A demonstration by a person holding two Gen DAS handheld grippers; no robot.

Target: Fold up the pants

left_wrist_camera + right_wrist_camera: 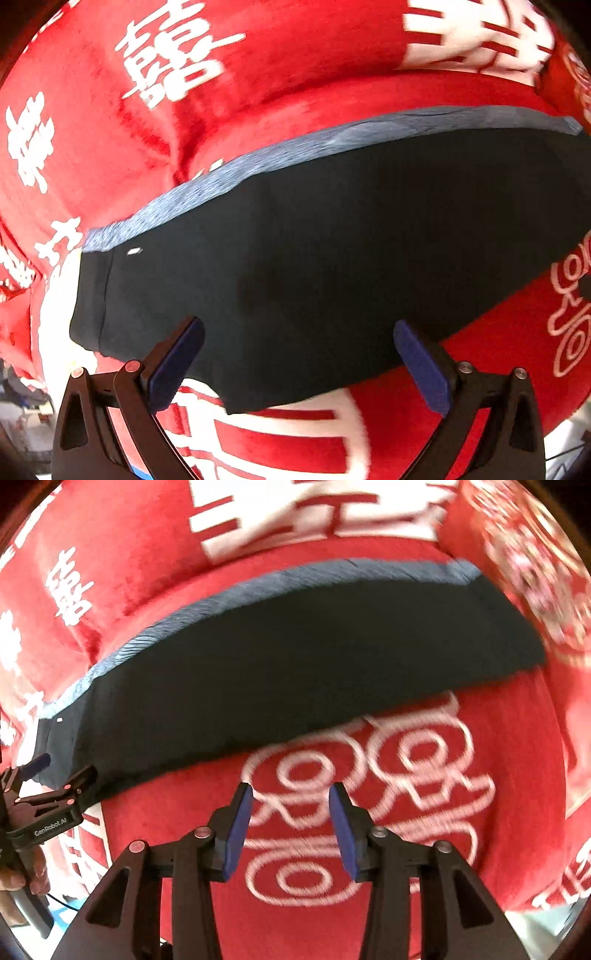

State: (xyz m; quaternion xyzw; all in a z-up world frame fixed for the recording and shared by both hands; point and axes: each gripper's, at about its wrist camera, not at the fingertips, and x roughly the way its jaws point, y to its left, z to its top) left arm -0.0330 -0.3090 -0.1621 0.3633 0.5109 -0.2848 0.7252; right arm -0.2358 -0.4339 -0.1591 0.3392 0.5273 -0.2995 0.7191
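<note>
The dark navy pants (314, 258) lie flat as a long folded strip on a red blanket (110, 147), with a heathered blue band (207, 184) along the far edge. My left gripper (299, 358) is open and empty, its blue pads straddling the near edge of the pants close to their left end. In the right wrist view the pants (277, 664) stretch across the middle. My right gripper (290, 830) is open and empty, over bare blanket just short of the pants' near edge. The left gripper (61, 770) shows at the far left of that view, at the pants' end.
The red blanket (498, 738) with white characters and ring patterns covers the whole surface and rises in folds behind the pants. A hand holds the left gripper handle (26, 878). The blanket's edge and floor clutter (22, 406) lie at the near left.
</note>
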